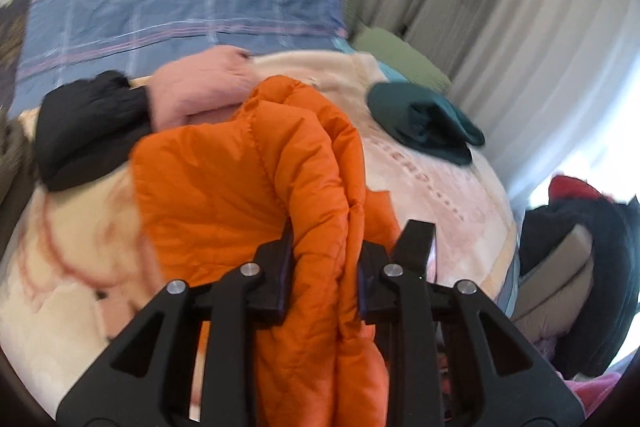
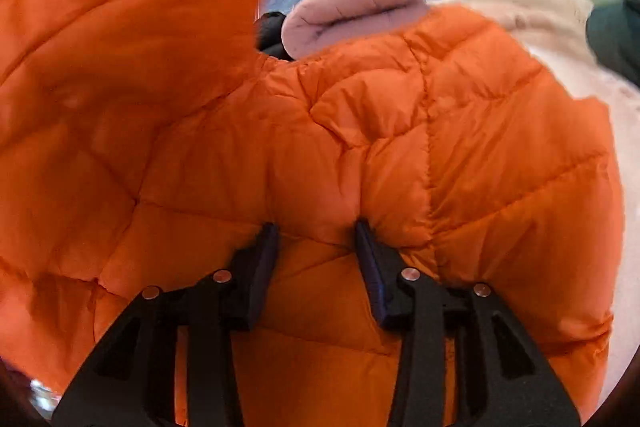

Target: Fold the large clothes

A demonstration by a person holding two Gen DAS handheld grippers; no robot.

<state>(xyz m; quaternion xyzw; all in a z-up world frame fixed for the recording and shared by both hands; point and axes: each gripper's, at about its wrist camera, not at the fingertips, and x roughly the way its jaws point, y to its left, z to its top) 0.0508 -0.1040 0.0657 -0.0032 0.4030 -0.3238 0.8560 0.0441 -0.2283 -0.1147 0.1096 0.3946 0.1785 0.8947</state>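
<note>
Orange jacket point(image 1: 248, 187): bunched at 12 o'clock, gathered for folding.
Left gripper point(image 1: 326, 267): you clamp a jacket fold, lifting it.
Right gripper point(image 2: 316, 227): narrowed, pinching quilting.

The orange jacket point(image 2: 460, 147) is quilted, puffy cloth with a thin, slightly glossy shell, stitched into padded panels and finely creased. The left tongs point(image 1: 324, 251) and right tongs point(image 2: 316, 231) are matt black plastic with small bright metal pins at the joints; their pads look darker and smooth. The blanket point(image 1: 432, 195) on the bed is soft, fuzzy fleece — cream with a faded print. The pink garment point(image 1: 200, 87) looks plush, the black one point(image 1: 88, 131) crinkly and matt, the teal one point(image 1: 424, 127) plain knit cloth. The plaid quilt point(image 1: 180, 7) is smooth woven cotton — lightly wrinkled.
</note>
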